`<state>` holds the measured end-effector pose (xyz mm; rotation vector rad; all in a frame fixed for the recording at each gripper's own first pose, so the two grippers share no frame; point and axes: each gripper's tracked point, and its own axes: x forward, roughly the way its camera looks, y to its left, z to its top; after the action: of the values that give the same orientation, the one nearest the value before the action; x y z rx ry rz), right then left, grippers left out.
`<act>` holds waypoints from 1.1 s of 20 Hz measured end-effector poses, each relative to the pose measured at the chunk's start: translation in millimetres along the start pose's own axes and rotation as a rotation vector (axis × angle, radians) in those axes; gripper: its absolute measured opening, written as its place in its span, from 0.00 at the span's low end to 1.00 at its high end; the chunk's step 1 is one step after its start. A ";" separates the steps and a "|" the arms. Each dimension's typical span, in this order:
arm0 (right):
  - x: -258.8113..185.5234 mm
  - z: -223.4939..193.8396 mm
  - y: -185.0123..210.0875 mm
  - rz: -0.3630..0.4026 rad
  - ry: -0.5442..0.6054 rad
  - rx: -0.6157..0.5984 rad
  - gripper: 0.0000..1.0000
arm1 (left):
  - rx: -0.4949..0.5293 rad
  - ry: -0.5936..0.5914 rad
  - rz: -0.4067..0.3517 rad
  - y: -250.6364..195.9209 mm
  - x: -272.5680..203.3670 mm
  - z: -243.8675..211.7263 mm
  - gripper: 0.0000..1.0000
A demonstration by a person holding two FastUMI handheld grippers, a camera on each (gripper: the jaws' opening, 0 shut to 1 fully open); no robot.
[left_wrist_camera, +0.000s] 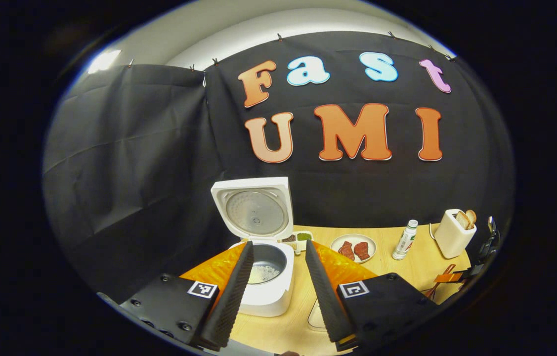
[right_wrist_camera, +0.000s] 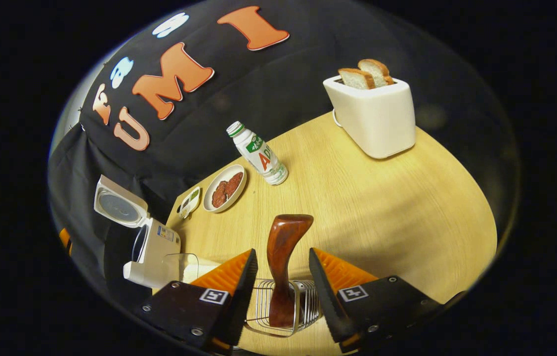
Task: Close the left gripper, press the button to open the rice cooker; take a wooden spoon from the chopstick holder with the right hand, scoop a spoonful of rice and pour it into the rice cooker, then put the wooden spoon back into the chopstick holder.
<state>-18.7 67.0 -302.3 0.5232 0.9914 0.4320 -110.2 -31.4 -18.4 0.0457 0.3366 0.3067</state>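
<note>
1. The wooden spoon [right_wrist_camera: 283, 262] is standing upright in the wire chopstick holder [right_wrist_camera: 278, 306], handle up, apparently returned.
2. The right gripper [right_wrist_camera: 283, 269] is flanking it, fingers wide, not touching.
3. The rice cooker [left_wrist_camera: 263, 277] is sitting open on the table [left_wrist_camera: 407, 267], rice inside; the left gripper [left_wrist_camera: 276, 277] is hovering with fingers wide.

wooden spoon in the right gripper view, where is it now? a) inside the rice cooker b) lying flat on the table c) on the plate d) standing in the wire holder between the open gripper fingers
d: the wooden spoon stands in the wire holder, with the right gripper open around it, neither finger touching it.
</note>
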 end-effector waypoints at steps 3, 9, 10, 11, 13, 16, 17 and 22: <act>2.8 -3.7 0.8 -0.011 0.025 0.019 0.35 | 0.001 0.009 0.019 6.4 -4.9 -6.7 0.75; -10.9 -7.9 -3.7 -0.063 0.005 0.080 0.18 | -0.019 0.011 -0.032 -2.0 10.3 -12.6 0.75; -17.3 -8.9 -5.9 -0.075 -0.020 0.071 0.19 | -0.011 0.004 -0.048 -3.9 14.1 -11.7 0.75; -23.9 -9.0 -5.2 -0.078 -0.053 0.068 0.18 | 0.000 0.001 -0.063 -5.4 18.3 -11.9 0.75; -33.8 -13.4 -1.6 -0.086 -0.114 0.064 0.18 | 0.018 -0.008 -0.100 -6.4 27.6 -12.8 0.75; -47.7 -19.1 2.3 -0.119 -0.223 0.058 0.18 | 0.025 0.002 -0.143 -2.0 43.3 -16.2 0.75; -52.4 -23.6 4.0 -0.135 -0.248 0.054 0.18 | 0.026 -0.001 -0.154 1.2 48.6 -14.8 0.75; -59.3 -31.5 3.0 -0.211 -0.309 0.094 0.18 | 0.066 -0.049 -0.200 6.7 64.9 -1.2 0.75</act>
<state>-75.0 42.7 -274.9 0.5451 0.7605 0.1112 -54.2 -5.4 -39.5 0.0832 0.3000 0.0963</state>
